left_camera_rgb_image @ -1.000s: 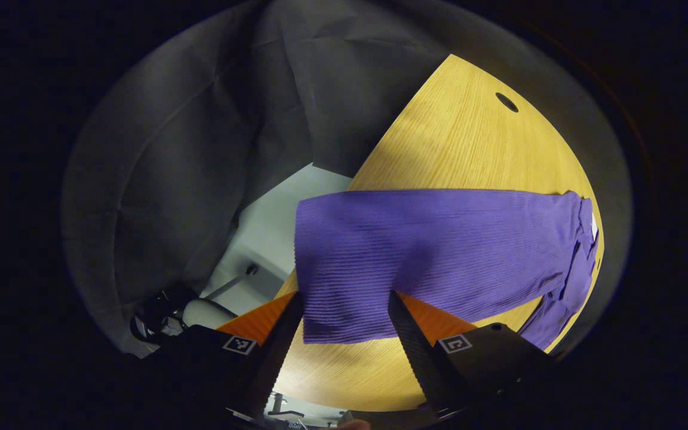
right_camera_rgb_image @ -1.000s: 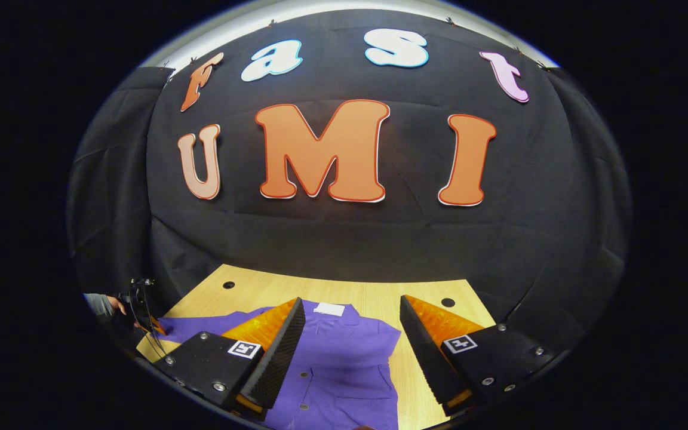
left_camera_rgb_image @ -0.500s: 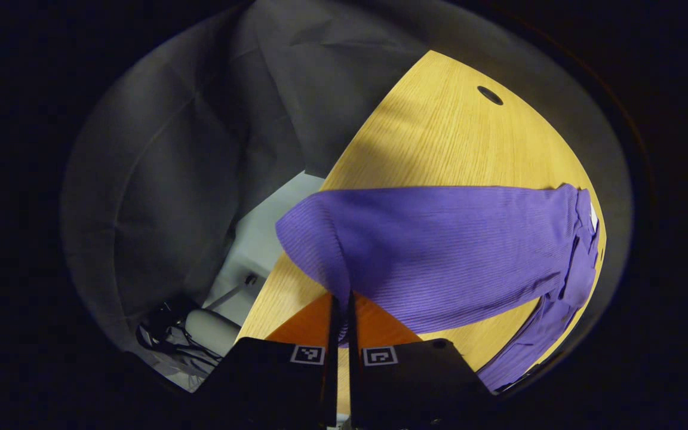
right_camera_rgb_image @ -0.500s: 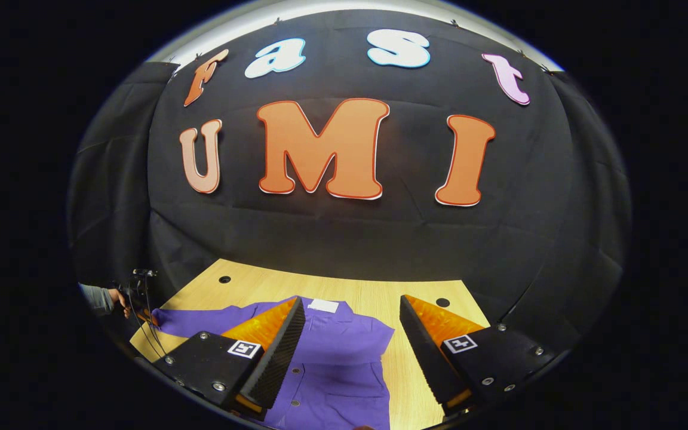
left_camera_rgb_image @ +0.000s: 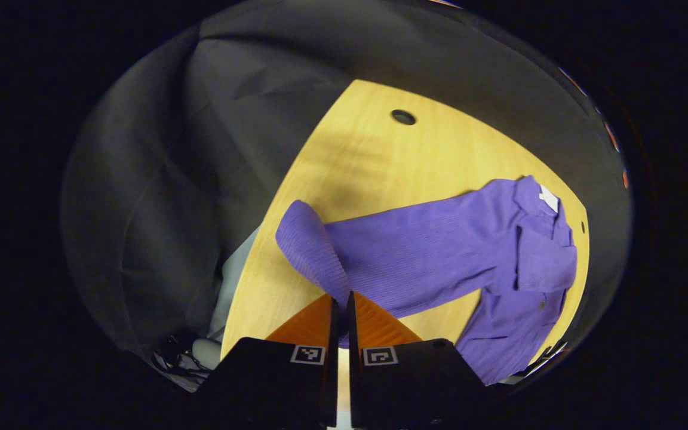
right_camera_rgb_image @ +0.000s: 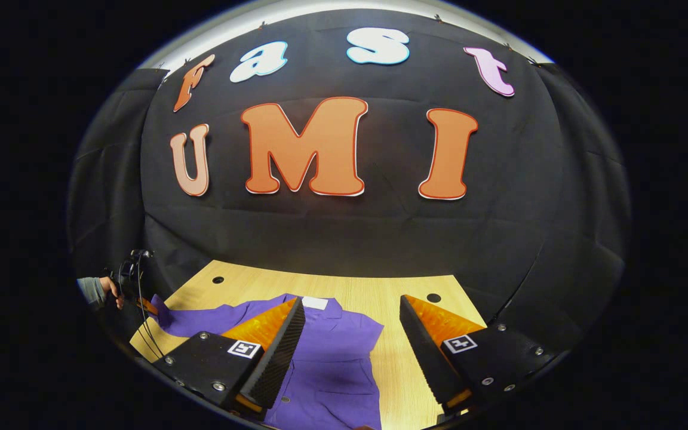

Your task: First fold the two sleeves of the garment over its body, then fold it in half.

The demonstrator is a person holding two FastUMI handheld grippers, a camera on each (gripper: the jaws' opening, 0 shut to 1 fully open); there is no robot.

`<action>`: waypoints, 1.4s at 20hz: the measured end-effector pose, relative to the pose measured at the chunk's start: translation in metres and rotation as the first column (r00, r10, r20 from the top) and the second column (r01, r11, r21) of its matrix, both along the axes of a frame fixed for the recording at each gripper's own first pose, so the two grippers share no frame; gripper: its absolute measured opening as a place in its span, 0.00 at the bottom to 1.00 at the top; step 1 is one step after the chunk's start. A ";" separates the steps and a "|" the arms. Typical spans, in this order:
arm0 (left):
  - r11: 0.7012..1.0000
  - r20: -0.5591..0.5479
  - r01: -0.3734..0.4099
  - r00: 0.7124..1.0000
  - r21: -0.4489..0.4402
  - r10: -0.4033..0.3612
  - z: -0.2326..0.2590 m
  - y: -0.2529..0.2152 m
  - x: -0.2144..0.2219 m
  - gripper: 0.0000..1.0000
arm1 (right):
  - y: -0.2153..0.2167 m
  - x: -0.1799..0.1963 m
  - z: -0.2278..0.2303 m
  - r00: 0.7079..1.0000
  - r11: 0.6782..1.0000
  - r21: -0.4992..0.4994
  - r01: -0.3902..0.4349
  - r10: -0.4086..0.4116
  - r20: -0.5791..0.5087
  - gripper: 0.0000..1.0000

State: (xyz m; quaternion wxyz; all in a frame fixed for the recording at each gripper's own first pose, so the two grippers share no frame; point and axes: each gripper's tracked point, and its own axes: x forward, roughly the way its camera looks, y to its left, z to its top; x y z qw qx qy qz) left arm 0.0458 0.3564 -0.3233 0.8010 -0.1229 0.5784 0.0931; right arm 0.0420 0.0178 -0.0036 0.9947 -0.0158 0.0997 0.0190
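purple ribbed garment [left_camera_rgb_image: 433, 251], pale wood table [left_camera_rgb_image: 368, 161]

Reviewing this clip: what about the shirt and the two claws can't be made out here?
- Left gripper view: the sleeve cuff goes between the shut left claw fingers; how much cloth is pinched is hidden.
- Left gripper view: the shirt hem is cut off at the edge.
- Right gripper view: the open right claw fingers cover part of the shirt front.
- Right gripper view: the hand is too small to read.
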 end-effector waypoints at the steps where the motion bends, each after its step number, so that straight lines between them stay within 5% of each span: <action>1: 1.000 0.008 0.022 1.000 0.002 -0.022 0.009 -0.013 0.005 0.09 | -0.005 -0.001 0.001 1.000 1.000 0.003 0.000 0.000 0.005 0.95; 10: 0.982 0.079 0.189 0.979 0.019 -0.190 0.074 -0.142 0.065 0.09 | -0.048 -0.005 0.000 0.999 0.999 0.047 0.013 -0.015 0.035 0.95; 15: 0.954 0.118 0.298 0.947 0.030 -0.299 0.095 -0.224 0.103 0.09 | -0.070 -0.008 -0.009 0.999 0.997 0.074 0.024 -0.027 0.038 0.95; 16: 0.949 0.122 0.314 0.941 0.041 -0.316 0.101 -0.237 0.111 0.02 | -0.074 -0.010 -0.012 0.999 0.996 0.083 0.030 -0.033 0.033 1.00; 20: 0.929 0.111 0.369 0.922 0.035 -0.371 0.109 -0.292 0.129 0.02 | -0.094 -0.015 -0.022 0.998 0.994 0.096 0.053 -0.056 0.024 0.95; 28: 0.843 0.111 0.538 0.836 0.024 -0.537 0.110 -0.424 0.148 0.02 | -0.139 -0.030 -0.032 0.994 0.983 0.147 0.107 -0.111 0.018 0.95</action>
